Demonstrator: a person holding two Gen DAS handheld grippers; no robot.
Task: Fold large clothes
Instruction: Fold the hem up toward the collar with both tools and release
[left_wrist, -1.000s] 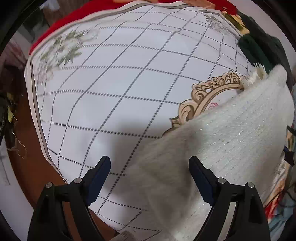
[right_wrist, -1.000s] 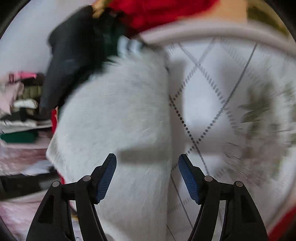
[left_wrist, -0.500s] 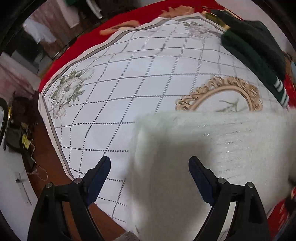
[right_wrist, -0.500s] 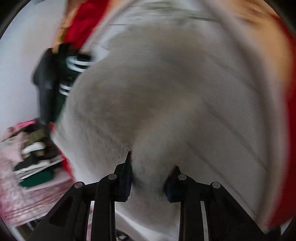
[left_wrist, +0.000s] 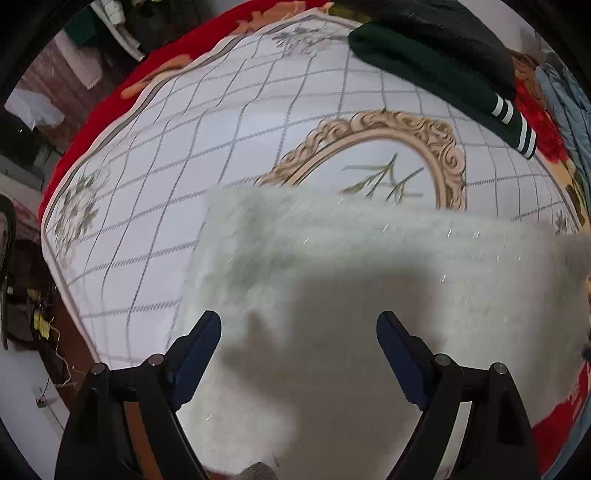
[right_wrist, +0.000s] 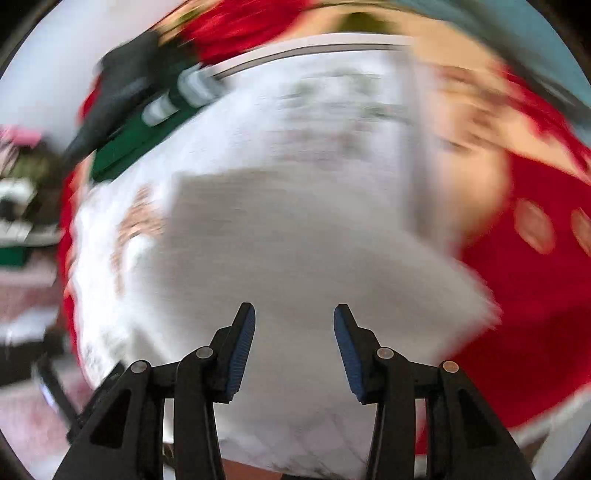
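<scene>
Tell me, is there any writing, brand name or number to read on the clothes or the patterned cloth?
None: no words, labels or numbers show in either view.
The patterned cloth carries only grid lines, flowers and a gold scroll frame.
The dark green garment has only white stripes.
The right wrist view is too blurred to read.

A home bedroom: patterned bedsheet (left_wrist: 258, 122), red blanket (left_wrist: 92, 122), clothes piled around

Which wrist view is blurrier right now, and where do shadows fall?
Right wrist view: heavy motion smear over the white fuzzy garment and red blanket; only the right gripper is sharp. Left wrist view: mild blur, a broad dark shadow on the garment between the left gripper fingers.
</scene>
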